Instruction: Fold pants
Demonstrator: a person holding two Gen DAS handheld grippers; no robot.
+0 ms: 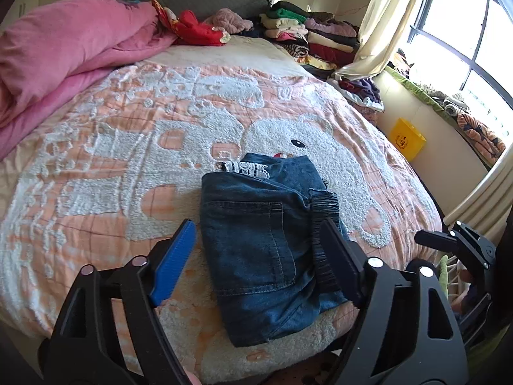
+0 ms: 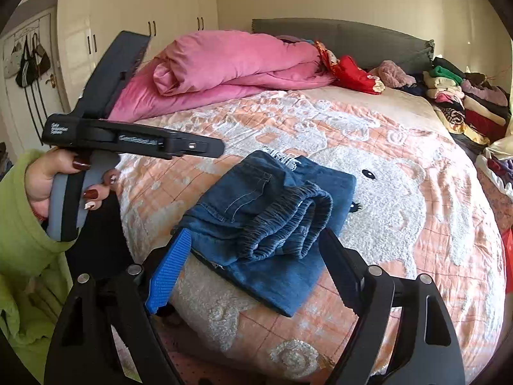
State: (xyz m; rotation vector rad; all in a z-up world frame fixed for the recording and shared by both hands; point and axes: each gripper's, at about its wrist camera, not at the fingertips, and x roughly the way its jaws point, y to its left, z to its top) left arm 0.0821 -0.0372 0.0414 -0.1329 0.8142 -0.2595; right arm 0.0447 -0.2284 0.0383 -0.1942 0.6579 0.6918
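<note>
The bed [image 1: 105,147] fills most of both views, spread with a peach blanket [image 2: 400,134] worked with a fluffy white bear. At eleven o'clock on it lies a rolled pink duvet [image 1: 57,54], and at one o'clock, against the grey headboard [image 2: 352,38], stands a stack of folded clothes [image 1: 307,35]. A red garment [image 2: 352,70] sits between the duvet and that stack.

The pants [image 1: 259,247], blue denim, lie folded into a compact bundle on the near part of the bed, at about six o'clock from its middle. Their grey elastic waistband [image 2: 288,224] is bunched on top, toward my right side, and a pale frayed edge [image 1: 247,168] shows at the far end of the bundle.

My left claw [image 1: 256,234] hangs spread wide just over the bundle, the blue finger [image 1: 174,261] to one side and the black one to the other; whether the black finger touches the waistband I cannot quite tell. My right claw [image 2: 253,247] is likewise spread, straddling the near edge of the pants without pinching them. My left hand [image 2: 57,186], in a green sleeve, shows at nine o'clock in the right wrist view, gripping its handle.
</note>
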